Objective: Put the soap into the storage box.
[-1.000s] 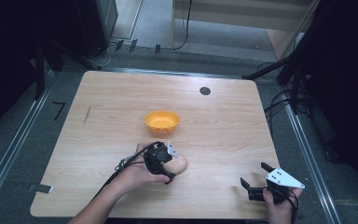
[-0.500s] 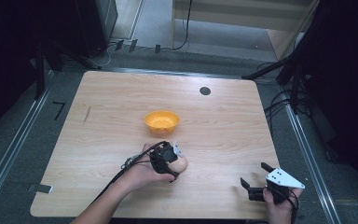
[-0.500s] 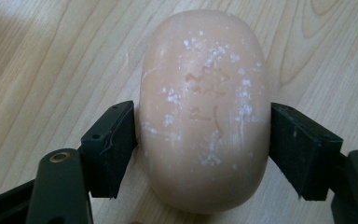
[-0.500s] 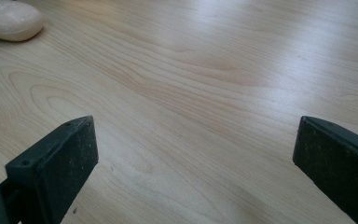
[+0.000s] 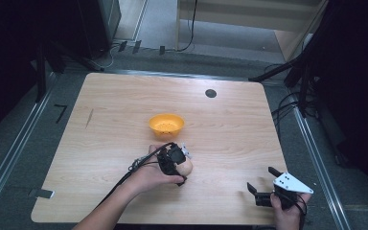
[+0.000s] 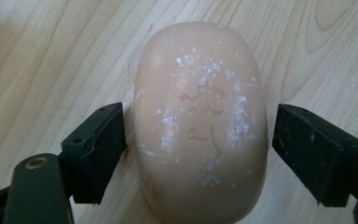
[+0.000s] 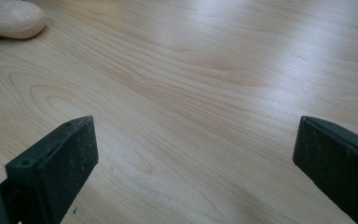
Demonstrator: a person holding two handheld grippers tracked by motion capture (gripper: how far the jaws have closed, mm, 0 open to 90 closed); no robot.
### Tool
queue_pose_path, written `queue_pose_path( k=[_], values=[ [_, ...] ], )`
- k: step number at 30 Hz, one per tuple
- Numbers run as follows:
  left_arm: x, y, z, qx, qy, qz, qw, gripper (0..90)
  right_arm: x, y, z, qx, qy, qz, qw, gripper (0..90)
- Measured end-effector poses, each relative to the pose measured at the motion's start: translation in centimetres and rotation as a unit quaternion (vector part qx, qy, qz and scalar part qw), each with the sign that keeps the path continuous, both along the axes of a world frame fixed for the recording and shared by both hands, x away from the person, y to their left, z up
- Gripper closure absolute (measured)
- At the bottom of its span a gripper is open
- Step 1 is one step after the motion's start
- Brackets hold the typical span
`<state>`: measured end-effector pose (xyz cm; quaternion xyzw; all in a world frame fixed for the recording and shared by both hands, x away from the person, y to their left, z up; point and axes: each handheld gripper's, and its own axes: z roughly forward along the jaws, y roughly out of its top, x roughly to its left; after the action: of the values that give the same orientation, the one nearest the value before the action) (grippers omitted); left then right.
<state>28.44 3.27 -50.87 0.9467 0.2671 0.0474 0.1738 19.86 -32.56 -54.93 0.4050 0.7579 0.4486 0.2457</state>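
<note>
Here the left gripper straddles the pale peach oval bar of soap, which lies flat on the light wooden table. Its jaws have just been opening: the soap sits between the fingers, the left pad about touching its side, the right one standing clear, so nothing is clamped. The small orange plastic bowl waits empty just beyond the fingertips. The right gripper rests wide apart, well off to the side. Judged so, gripping and moving the soap remain undone.

Peach soap, orange bowl
</note>
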Motion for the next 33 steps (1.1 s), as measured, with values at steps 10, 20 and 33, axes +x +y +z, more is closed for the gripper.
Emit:
queue_pose_path(
  k=[10, 20, 33],
  values=[
    [-0.1, -0.3, 0.4, 0.015, -0.007, -0.008, 0.9998, 32.6, 0.0, 0.0, 0.0, 0.0, -0.001, 0.0, 1.0, 0.2],
    [0.1, 0.2, 0.5, 0.024, -0.017, -0.023, 0.9993, 33.2, 0.0, 0.0, 0.0, 0.001, -0.001, 0.0, 1.0, 0.2],
    [1.2, 2.5, 2.0, 0.018, -0.04, -0.032, 0.9985, 33.3, 0.0, 0.0, 0.0, 0.0, -0.001, 0.0, 1.0, 0.2]
  ],
)
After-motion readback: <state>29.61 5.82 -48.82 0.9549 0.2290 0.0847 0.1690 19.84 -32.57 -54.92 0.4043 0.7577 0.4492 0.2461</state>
